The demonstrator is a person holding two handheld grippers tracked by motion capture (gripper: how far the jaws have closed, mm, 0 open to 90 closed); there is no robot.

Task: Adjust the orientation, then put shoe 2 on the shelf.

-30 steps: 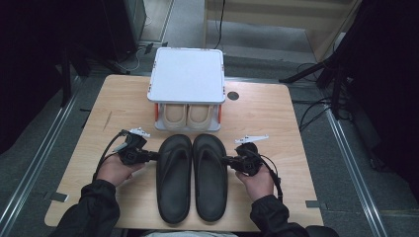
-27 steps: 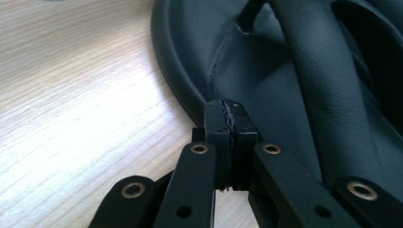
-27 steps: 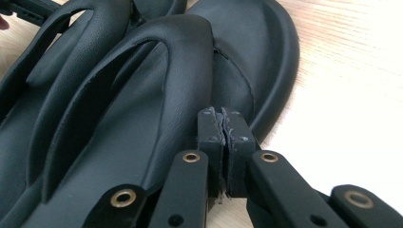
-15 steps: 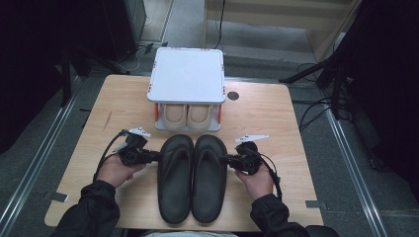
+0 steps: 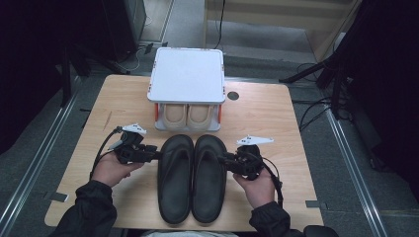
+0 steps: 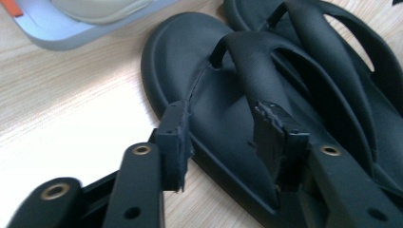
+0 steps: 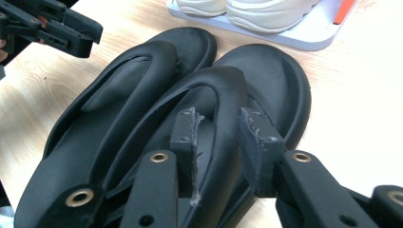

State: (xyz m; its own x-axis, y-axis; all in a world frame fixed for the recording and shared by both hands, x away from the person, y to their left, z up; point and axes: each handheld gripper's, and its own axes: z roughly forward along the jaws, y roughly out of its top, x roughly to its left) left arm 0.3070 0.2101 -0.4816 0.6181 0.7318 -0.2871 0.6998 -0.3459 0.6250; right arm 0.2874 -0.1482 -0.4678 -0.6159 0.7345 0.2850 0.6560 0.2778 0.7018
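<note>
Now your left gripper stands at the outer edge of the left sandal; its jaws have just been opening, and the sandal's strap is between them, free of the pads. To its right lies the right sandal, touching the first one. Your right gripper is at this sandal's outer side, jaws also just opened, its strap loose between them. Beyond both grippers stands the shoe rack.

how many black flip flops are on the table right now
2. The left flip flop and the right flip flop lie side by side on the table, toes toward the white shoe rack. Nothing suggests another one hidden.
</note>
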